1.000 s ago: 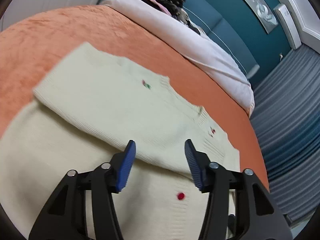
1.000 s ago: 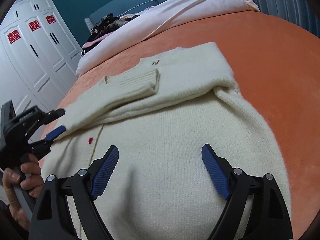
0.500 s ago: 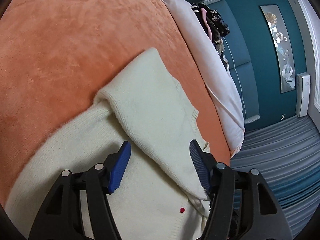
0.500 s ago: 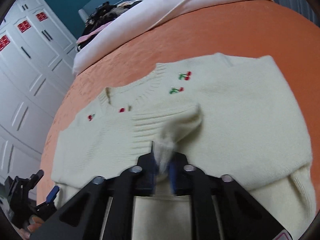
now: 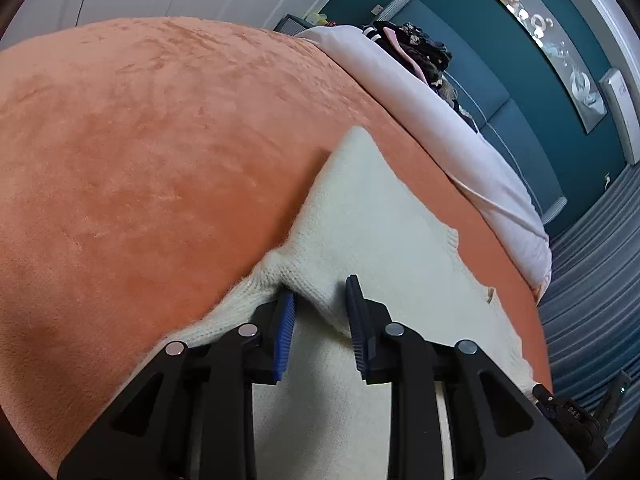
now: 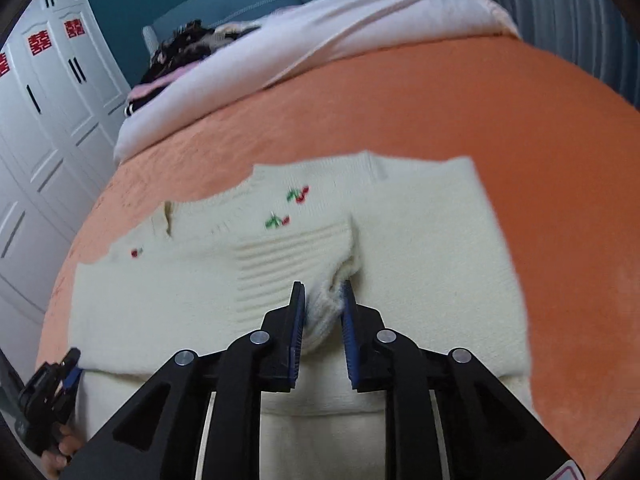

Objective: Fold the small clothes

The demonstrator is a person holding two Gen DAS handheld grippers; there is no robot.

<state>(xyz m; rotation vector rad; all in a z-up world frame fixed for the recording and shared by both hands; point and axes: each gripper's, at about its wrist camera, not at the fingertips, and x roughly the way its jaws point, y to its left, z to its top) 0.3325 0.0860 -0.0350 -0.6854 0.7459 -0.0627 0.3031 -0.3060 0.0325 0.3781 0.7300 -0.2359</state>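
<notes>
A cream knitted sweater (image 6: pixel 420 240) with small cherry embroidery lies on the orange bedspread (image 6: pixel 520 128), its sleeves folded across the chest. My right gripper (image 6: pixel 323 308) is shut on the ribbed sleeve cuff (image 6: pixel 288 256) at the sweater's middle. My left gripper (image 5: pixel 320 300) sits at the sweater's left edge (image 5: pixel 360 216) with a fold of the knit between its fingers, jaws narrowed around it. The left gripper also shows at the lower left of the right wrist view (image 6: pixel 60 376).
A white duvet (image 6: pixel 320 40) with a pile of dark clothes (image 6: pixel 180 48) lies at the bed's head against a teal headboard. White wardrobe doors (image 6: pixel 48 128) stand to the left. Grey striped curtains (image 5: pixel 592 280) hang beyond the bed's far side.
My right gripper came down and closed on the sleeve cuff. My left gripper moved to the sweater's edge and narrowed around a fold of knit.
</notes>
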